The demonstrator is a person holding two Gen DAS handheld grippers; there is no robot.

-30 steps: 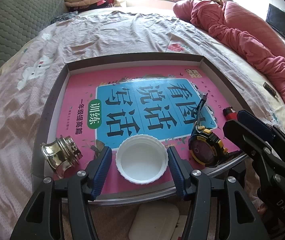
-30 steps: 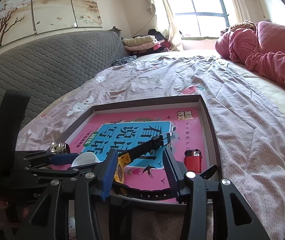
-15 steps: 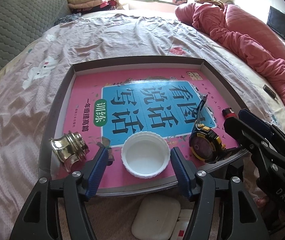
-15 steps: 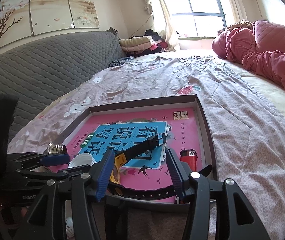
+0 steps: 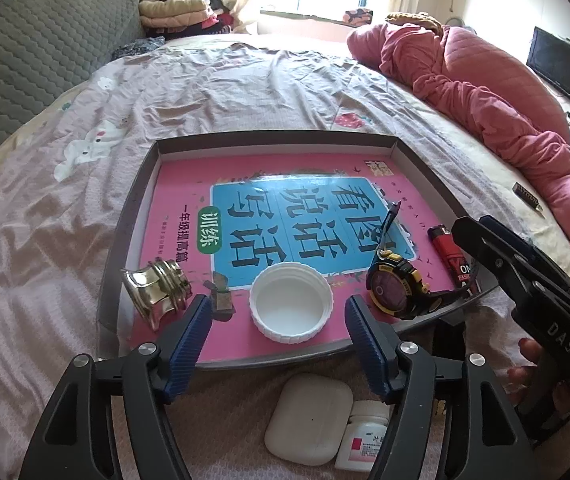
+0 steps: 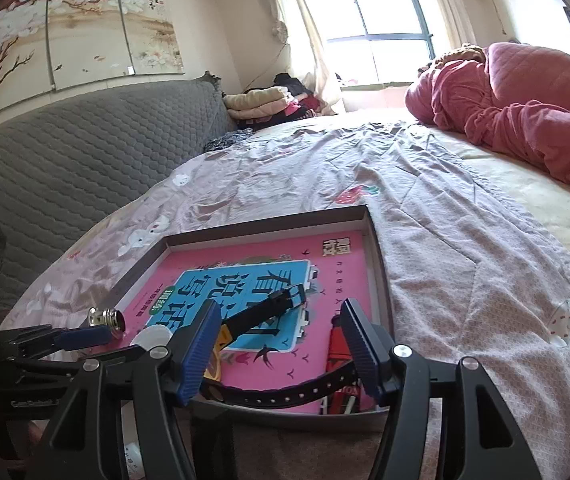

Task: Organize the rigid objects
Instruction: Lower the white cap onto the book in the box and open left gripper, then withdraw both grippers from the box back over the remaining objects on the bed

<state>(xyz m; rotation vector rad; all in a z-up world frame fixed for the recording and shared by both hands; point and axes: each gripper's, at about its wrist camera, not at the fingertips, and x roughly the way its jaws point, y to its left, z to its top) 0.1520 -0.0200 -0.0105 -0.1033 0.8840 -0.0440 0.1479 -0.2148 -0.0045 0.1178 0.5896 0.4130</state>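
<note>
A shallow grey tray on the bed holds a pink and blue book. On the book lie a white lid, a brass fitting, a small brown piece, a black and yellow watch and a red lighter. My left gripper is open and empty, just in front of the lid and above the tray's near edge. My right gripper is open and empty over the tray's near right corner, with the watch strap and lighter between its fingers.
A white earbud case and a small white pill bottle lie on the bed in front of the tray. A pink quilt is heaped at the right, a grey headboard at the left. A small dark object lies right of the tray.
Both grippers have drawn back and risen from the tray. The white lid now lies beyond the left fingertips instead of between them. The objects in the tray have not moved.
</note>
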